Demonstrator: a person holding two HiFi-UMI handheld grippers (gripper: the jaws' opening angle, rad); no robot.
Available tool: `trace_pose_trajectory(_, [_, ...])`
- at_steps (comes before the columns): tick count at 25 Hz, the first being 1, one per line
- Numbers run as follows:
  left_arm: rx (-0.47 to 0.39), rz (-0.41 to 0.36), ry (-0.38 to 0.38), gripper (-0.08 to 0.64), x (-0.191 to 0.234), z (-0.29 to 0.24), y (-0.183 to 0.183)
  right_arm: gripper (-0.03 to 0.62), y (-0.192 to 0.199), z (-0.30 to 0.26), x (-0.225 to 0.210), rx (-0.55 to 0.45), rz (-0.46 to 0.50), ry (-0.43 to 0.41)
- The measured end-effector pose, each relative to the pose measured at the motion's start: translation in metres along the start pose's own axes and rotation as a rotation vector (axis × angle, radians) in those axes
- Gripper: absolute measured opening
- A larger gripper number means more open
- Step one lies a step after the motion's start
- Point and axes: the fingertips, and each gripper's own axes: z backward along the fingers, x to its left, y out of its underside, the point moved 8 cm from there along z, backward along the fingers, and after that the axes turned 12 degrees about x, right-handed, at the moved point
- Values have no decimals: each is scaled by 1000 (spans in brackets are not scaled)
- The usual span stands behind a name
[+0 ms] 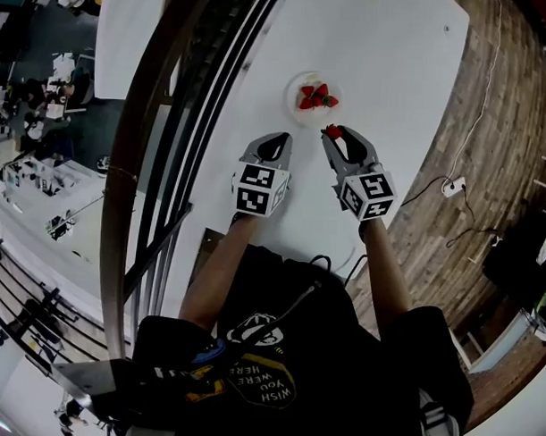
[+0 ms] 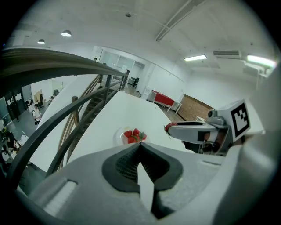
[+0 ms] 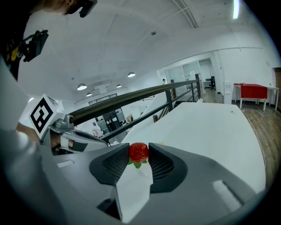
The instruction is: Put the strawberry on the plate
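Observation:
My right gripper (image 1: 334,132) is shut on a red strawberry (image 3: 138,153), pinched between its jaw tips with the green leaves hanging below. In the head view that strawberry (image 1: 333,132) hangs just short of the small clear plate (image 1: 294,89), which holds several strawberries (image 1: 316,97). My left gripper (image 1: 274,146) hovers to the left, level with the right one, its tips together and nothing between them. From the left gripper view the plate (image 2: 119,135) with its strawberries (image 2: 134,136) lies ahead, and the right gripper (image 2: 169,128) with the berry shows at the right.
The long white table (image 1: 385,91) runs ahead of me. A dark stair railing (image 1: 160,137) borders its left side, with a lower floor beyond. Wooden floor (image 1: 500,131) with a white cable and plug lies to the right.

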Motion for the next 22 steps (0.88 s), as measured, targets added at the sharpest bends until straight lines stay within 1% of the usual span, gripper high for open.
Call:
trace_pose_trajectory(4, [32, 27, 13, 3, 6, -19, 1, 140, 5, -18, -13, 14, -4, 4])
trace_pose_trajectory(7, [55, 23, 14, 3, 8, -26, 5, 140, 10, -26, -19, 28, -13, 11])
trace_pose_trajectory(10, [60, 26, 12, 3, 13, -31, 5, 140, 12, -36, -25, 41, -7, 25])
trace_pose_trajectory(17, [86, 34, 43, 3, 18, -41, 9, 140, 24, -63, -37, 79, 14, 45])
trace_pose_trajectory(22, [76, 47, 41, 3, 19, -46, 5, 140, 31, -78, -46, 108, 25, 58])
